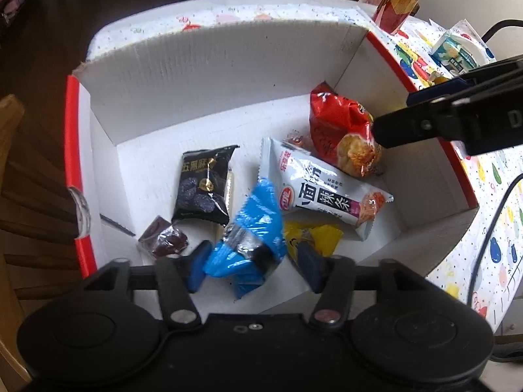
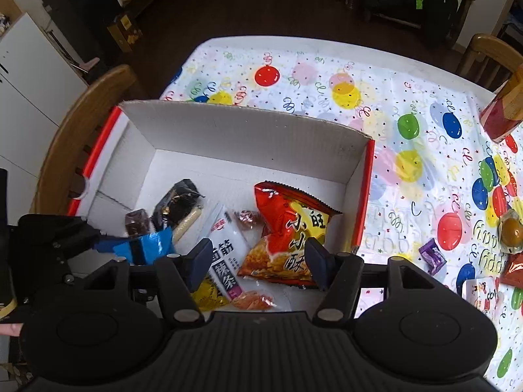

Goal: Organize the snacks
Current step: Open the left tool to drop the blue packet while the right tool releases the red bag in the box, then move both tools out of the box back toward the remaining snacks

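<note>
A white cardboard box (image 1: 212, 65) (image 2: 245, 130) with red outer sides holds several snacks. Among them are a red chip bag (image 1: 340, 130) (image 2: 287, 225), a white spicy-strip pack (image 1: 320, 189) (image 2: 225, 248), a black packet (image 1: 202, 189) (image 2: 176, 205), a brown candy (image 1: 163, 238) and a yellow packet (image 1: 313, 238). My left gripper (image 1: 255, 268) (image 2: 98, 241) hangs open over the box's near side. A blurred blue packet (image 1: 251, 235) (image 2: 147, 245) is loose between its spread fingers. My right gripper (image 2: 258, 264) (image 1: 392, 130) is open over the red chip bag, holding nothing.
On the balloon-print tablecloth (image 2: 327, 75) to the right of the box lie a purple packet (image 2: 433, 256), a red packet (image 2: 514, 271) and a round yellow snack (image 2: 511, 228). A red-and-yellow carton (image 2: 503, 107) stands at the far right. A wooden chair (image 2: 81, 124) backs the box's left side.
</note>
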{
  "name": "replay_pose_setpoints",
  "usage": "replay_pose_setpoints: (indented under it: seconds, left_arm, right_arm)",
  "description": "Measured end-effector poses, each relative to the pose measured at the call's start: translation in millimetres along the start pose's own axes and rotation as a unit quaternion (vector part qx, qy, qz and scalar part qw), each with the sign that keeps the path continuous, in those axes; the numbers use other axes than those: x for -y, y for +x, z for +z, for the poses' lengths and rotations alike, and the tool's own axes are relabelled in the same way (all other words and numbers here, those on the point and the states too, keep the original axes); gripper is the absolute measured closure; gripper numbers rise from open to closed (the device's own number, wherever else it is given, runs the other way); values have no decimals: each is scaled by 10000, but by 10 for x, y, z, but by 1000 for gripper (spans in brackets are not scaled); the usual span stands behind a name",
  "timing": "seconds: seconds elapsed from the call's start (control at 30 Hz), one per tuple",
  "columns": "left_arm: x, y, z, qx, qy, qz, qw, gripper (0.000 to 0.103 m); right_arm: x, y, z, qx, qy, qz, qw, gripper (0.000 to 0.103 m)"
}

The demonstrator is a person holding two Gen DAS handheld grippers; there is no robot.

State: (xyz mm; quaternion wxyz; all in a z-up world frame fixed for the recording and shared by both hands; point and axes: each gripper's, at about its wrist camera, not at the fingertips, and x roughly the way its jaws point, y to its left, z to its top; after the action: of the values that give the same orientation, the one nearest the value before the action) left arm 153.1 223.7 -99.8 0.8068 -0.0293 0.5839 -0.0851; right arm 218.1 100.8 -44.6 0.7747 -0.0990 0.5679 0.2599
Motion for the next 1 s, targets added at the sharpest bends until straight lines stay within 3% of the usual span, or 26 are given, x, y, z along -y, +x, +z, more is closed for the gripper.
replay_pose_setpoints:
  seconds: [0.1, 0.23, 0.33, 0.43, 1.0]
  left_arm:
    - [25, -81, -15, 113, 15, 33, 9999, 40]
    - [69, -221, -40, 325, 8, 93, 9994, 24]
    - [124, -335, -45, 467, 37, 102, 9989, 22]
    - [204, -470, -42, 689, 37, 141, 9975, 14]
    - [1014, -910, 103, 1488, 315, 127, 9883, 1]
  right_arm:
    - [1, -127, -59, 96, -45, 56, 9999, 38]
    - [31, -309, -169, 222, -36, 142, 9996, 30]
    - [65, -436, -253, 295, -38, 173, 9994, 30]
    - [116, -563, -348, 381, 26, 229, 9990, 30]
    - [796, -1183, -916, 755, 463, 18, 9961, 26]
